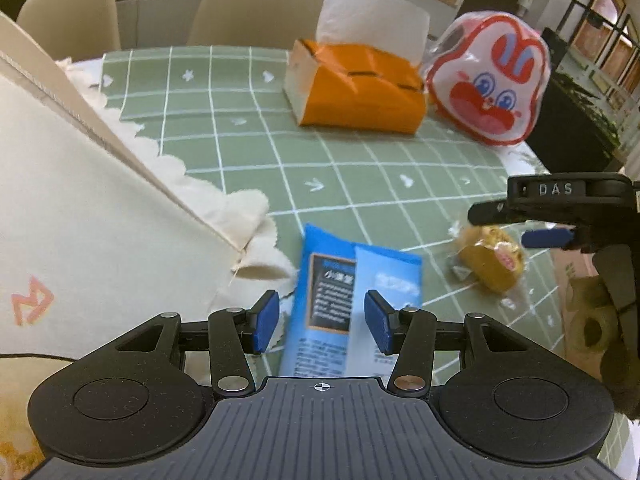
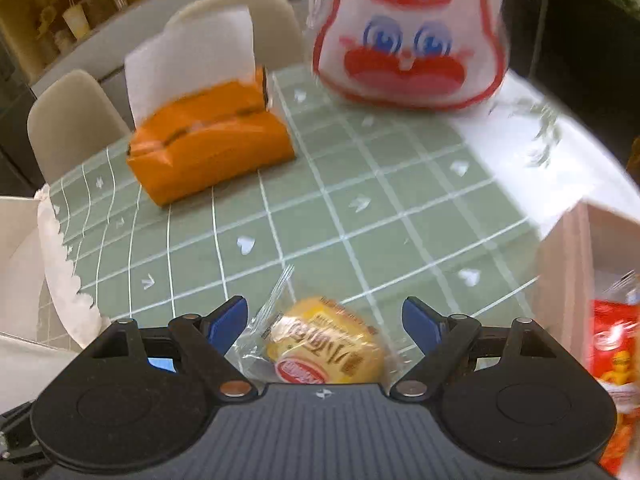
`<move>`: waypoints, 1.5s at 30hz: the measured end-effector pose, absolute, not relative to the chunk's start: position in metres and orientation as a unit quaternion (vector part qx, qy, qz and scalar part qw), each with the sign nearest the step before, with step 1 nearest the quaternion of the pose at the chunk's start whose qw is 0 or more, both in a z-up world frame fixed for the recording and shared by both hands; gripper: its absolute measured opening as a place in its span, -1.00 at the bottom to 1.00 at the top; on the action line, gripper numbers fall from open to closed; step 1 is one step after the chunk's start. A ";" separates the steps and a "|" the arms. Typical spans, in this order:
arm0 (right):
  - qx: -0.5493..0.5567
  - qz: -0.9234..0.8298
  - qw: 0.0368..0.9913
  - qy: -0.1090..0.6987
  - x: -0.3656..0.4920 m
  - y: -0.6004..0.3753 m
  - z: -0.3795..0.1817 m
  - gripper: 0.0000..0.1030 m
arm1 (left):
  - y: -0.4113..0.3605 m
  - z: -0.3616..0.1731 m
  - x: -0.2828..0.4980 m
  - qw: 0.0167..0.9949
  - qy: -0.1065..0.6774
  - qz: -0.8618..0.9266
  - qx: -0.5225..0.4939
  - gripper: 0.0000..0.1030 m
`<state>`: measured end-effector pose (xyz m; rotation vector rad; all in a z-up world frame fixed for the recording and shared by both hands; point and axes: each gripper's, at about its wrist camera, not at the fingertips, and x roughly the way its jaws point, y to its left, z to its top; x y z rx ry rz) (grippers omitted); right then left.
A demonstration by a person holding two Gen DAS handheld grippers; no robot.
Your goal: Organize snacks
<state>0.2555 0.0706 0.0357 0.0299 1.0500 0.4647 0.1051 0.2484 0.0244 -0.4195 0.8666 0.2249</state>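
On the green checked bench (image 1: 360,184), the left gripper (image 1: 322,320) hangs released over a blue packet (image 1: 360,276), and the right gripper (image 2: 324,320) hangs released around a yellow cake (image 2: 328,344).

Green white-gridded tablecloth (image 1: 360,168) — orange tissue pack (image 1: 356,88)

blue packet (image 1: 352,300): my left gripper's body covers its lower end; the print is too blurred for me to read.
yellow cake (image 2: 326,344): my right gripper's body hides its near edge.
red snack bag (image 2: 614,368): cut off by the right edge.
cream fabric box (image 1: 80,208): I see only one wall; the left edge crops it.
rabbit-face bag (image 2: 406,36): top cropped, smeared by blur.
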 end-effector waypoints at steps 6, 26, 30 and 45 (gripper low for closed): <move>0.010 0.243 0.821 0.516 0.227 0.062 0.021 0.60 | 0.243 0.018 0.102 0.884 0.415 0.077 -0.202 0.01; -0.032 0.237 0.834 0.497 0.074 -0.048 0.030 0.27 | 0.144 0.017 0.060 0.866 0.462 -0.079 -0.174 -0.21; -0.013 0.223 0.834 0.505 0.066 -0.065 0.022 0.38 | 0.117 0.018 0.061 0.860 0.469 -0.083 -0.184 -0.20; 0.036 0.213 0.851 0.480 0.048 -0.065 0.044 0.64 | 0.145 0.035 0.052 0.865 0.418 -0.024 -0.275 -0.19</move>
